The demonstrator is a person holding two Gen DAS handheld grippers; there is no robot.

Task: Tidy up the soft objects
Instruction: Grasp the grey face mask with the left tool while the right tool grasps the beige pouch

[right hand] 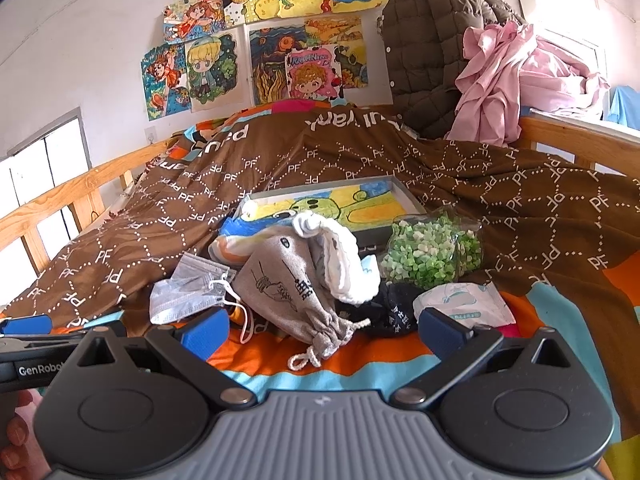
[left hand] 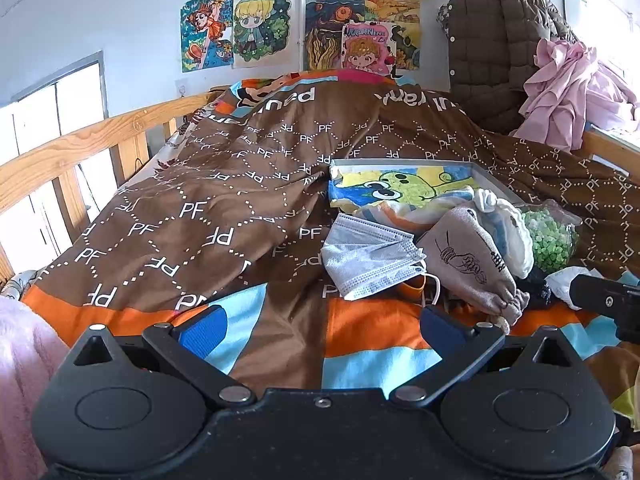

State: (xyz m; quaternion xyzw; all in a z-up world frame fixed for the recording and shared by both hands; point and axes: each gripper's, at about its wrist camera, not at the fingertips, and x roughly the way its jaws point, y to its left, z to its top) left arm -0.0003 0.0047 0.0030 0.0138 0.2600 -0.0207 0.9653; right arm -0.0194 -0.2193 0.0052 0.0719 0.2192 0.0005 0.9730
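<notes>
A heap of soft things lies on the bed quilt [left hand: 200, 208]: a grey face mask [left hand: 372, 258] [right hand: 188, 288], a grey drawstring pouch [left hand: 474, 264] [right hand: 288, 292] with a hand drawing, a white knitted piece [right hand: 344, 264], a dark sock [right hand: 394, 308], a white tissue pack [right hand: 460, 300] and a bag of green pellets [right hand: 432, 254] [left hand: 550, 236]. Behind them sits a shallow grey box [left hand: 404, 184] [right hand: 332, 204] lined with a frog drawing. My left gripper [left hand: 320, 328] is open, just short of the mask. My right gripper [right hand: 320, 332] is open, its fingers either side of the pouch's cord end.
Wooden bed rails [left hand: 80, 148] run along the left and the right [right hand: 560, 136]. A brown quilted jacket [right hand: 432, 48] and pink cloth [right hand: 504, 80] are piled at the head of the bed. Drawings [left hand: 280, 28] cover the wall. A hand [right hand: 16, 432] holds the left gripper.
</notes>
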